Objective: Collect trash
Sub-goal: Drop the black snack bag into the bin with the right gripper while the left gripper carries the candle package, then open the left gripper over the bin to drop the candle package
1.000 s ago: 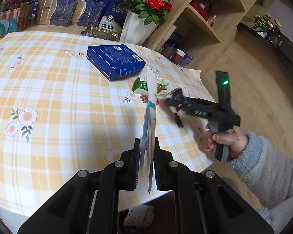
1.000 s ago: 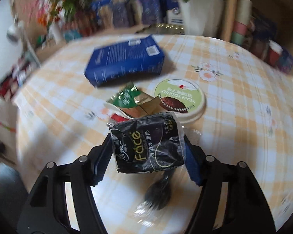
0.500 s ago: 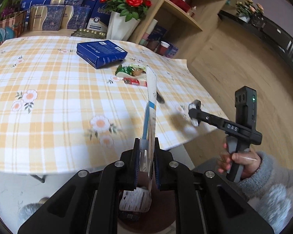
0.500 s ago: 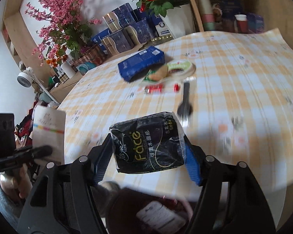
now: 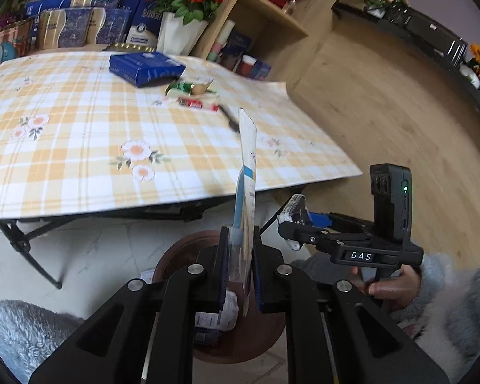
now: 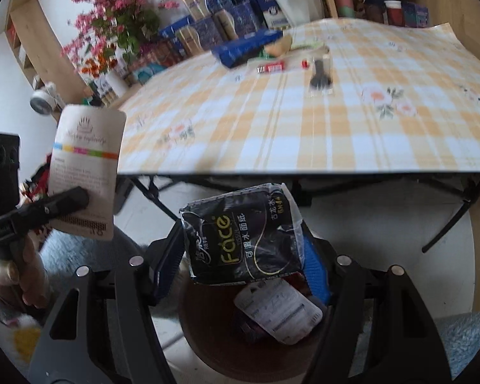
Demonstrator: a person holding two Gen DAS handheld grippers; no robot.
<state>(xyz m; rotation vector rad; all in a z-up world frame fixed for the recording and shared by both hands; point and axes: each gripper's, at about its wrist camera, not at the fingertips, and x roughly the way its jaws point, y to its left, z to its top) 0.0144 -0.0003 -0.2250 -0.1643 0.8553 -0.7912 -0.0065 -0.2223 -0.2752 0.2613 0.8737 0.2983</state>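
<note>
While both my hands hang past the counter (image 5: 80, 147) edge, I'm at the drop-off step: two bits of trash held over the brown bin (image 6: 208, 348) on the floor, w/ other packaging already lying inside it. Largest thing first: the counter w/ its yellow-check floral cloth, which carries more rubbish near the far side: a blue box (image 5: 145, 68), a green wrapper (image 5: 179, 88), a red-and-white tube (image 5: 195, 104), a black plastic fork (image 6: 320, 75). So I judge the task partway done, those bits not yet collected.

My right hand-held gripper (image 6: 243, 249) is clamped across a black tissue pack (image 6: 243, 240), jaws fairly wide since the pack is bulky; it hangs right above the bin mouth. Print reads "Face" in yellow, "TISSUE" small under it, plus Chinese text for wet face tissue.

My left hand-held gripper (image 5: 240, 262) is pinched nearly together on a thin white card (image 5: 248, 176), edge-on to its own cam, over the near rim of the bin. From the right cam the card shows a crown logo, script line too blurry to read, a rainbow stripe, small text, a barcode. The right gripper body reads "DAS".

Next move, imo: spread both sets of jaws so pack and card fall in; card may need shifting more over the middle first.
</note>
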